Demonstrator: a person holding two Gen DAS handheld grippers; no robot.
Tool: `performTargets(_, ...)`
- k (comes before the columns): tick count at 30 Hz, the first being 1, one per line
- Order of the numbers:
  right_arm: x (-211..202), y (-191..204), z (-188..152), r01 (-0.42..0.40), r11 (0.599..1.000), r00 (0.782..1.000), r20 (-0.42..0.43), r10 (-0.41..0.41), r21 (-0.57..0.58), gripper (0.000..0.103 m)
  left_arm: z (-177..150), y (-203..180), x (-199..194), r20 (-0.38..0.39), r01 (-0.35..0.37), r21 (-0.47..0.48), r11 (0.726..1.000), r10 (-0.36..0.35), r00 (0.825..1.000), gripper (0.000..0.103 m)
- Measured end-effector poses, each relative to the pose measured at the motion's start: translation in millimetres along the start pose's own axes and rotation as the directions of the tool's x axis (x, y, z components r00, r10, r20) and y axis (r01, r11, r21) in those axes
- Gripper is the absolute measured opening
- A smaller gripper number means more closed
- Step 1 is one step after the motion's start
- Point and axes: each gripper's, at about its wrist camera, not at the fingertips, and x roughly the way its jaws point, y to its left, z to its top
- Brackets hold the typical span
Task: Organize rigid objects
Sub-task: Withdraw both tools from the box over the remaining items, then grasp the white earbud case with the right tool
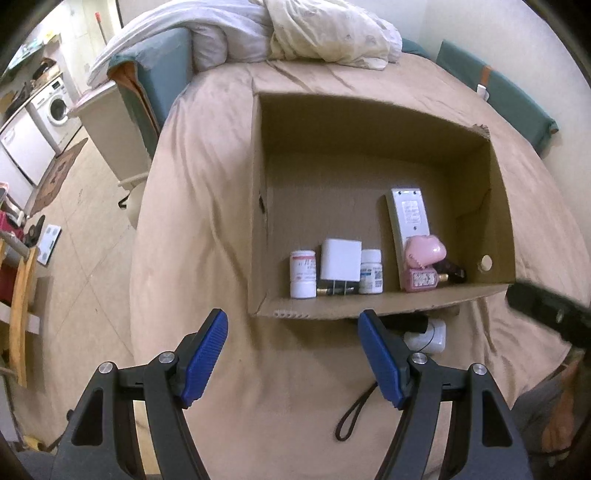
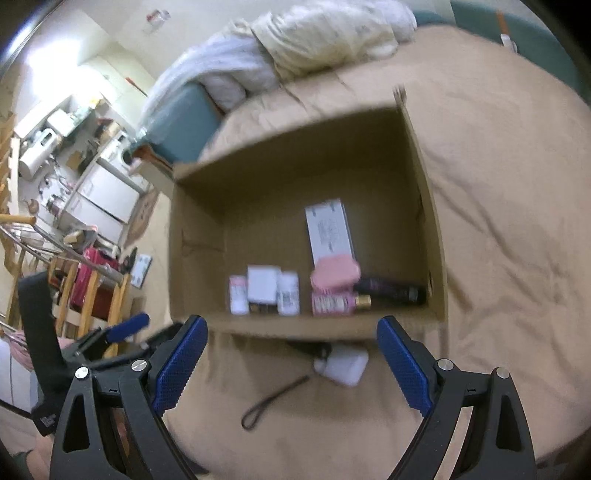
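I see a rumpled white duvet [image 1: 295,29] heaped on the tan bedsheet [image 1: 207,166], and a white front-loading washing machine [image 1: 53,109] far left.

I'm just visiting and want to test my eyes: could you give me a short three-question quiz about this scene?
1. True or false: the cardboard box sits on a bed.
2. How many white pill bottles stand in the box?
3. Which lies outside the box: (a) remote control, (b) white charger with black strap, (c) pink heart-shaped item?

Key: 1 true. 2 two, flanking a white plug adapter. 3 b.
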Motion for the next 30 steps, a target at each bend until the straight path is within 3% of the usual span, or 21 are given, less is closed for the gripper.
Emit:
performTargets(4,24,-15,-14,-0.040,0.996,0.991,-0.125,0.050,0.085,0.099,-5,13,19,-0.051,0.002,-0.061,0.998,-0.006,0.999,0.070)
performTargets(7,35,-19,-18,-0.007,0.996,0.986,-0.162,0.021,0.091,0.099,-5,18,26,-0.074,0.036,-0.106,0.994,-0.044,0.996,0.070)
performTargets(11,40,-28,-16,0.013,0.993,0.985,-0.175,0.008,0.118,0.099,-4,18,31,-0.086,-0.006,-0.096,0.995,-0.002,0.996,0.070)
performTargets(21,52,-75,-14,0.026,0.940,0.978,-0.201,0.046,0.340,0.099,-4,27,34,-0.114,0.008,-0.156,0.988,-0.026,0.993,0.070)
performTargets(25,71,-65,-19,0.142,0.961,0.955,-0.287,-0.070,0.239,0.098,-5,27,38,-0.137,0.011,-0.160,0.987,-0.033,0.990,0.070)
performTargets(28,80,-58,-23,0.216,0.966,0.935,-0.314,-0.162,0.144,0.081,-5,26,38,-0.140,0.017,-0.160,0.987,-0.040,0.989,0.070)
performTargets(30,90,-54,-27,0.261,0.961,0.916,-0.337,-0.216,0.093,0.081,-5,25,38,-0.141,0.024,-0.158,0.987,-0.046,0.989,0.070)
